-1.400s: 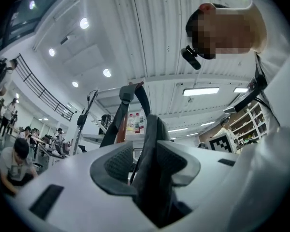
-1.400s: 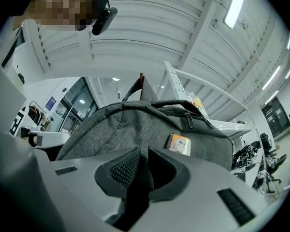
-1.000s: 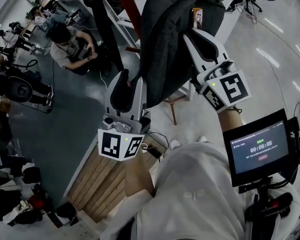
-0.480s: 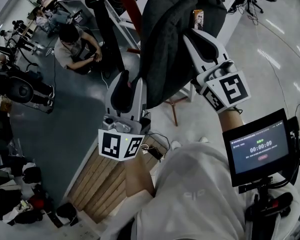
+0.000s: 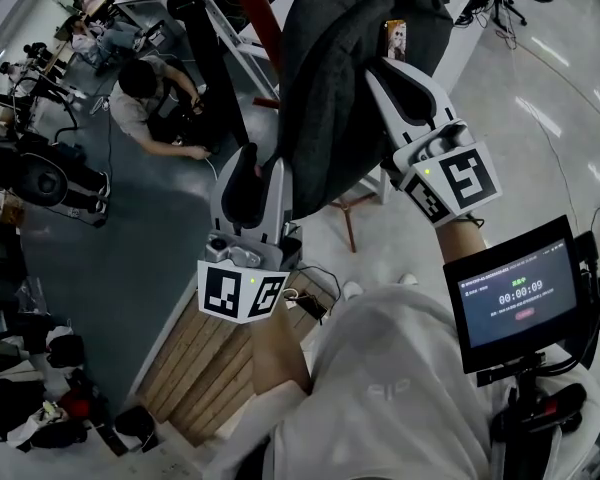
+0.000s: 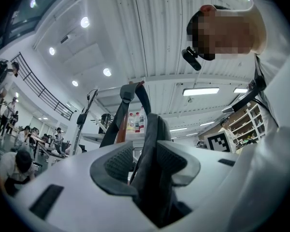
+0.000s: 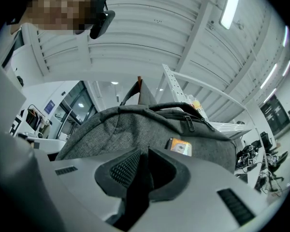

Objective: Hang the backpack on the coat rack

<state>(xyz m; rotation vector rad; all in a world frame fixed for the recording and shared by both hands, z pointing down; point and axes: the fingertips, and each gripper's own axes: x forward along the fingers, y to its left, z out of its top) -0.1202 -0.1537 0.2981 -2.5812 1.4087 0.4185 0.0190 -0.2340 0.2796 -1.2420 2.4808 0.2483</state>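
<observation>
Clamping a dark strap [image 6: 152, 144] of the grey backpack [image 5: 350, 88] in the left gripper [image 5: 250, 178] [image 6: 145, 153], jaws pressed on it. Pinching a fold of backpack fabric in the right gripper [image 5: 395, 78] [image 7: 142, 166]. Held up ahead of both grippers, contents hidden; orange card [image 7: 180, 147] at the front just beyond the right gripper; brown pole [image 5: 258, 13] behind

head view: from above, steeply down, backpack [image 5: 360, 78] at 12 o'clock, mid-range | left gripper view: upward along jaws, strap [image 6: 152, 144] close at 6 o'clock | right gripper view: upward, backpack [image 7: 150, 124] close | shared: backpack
</observation>
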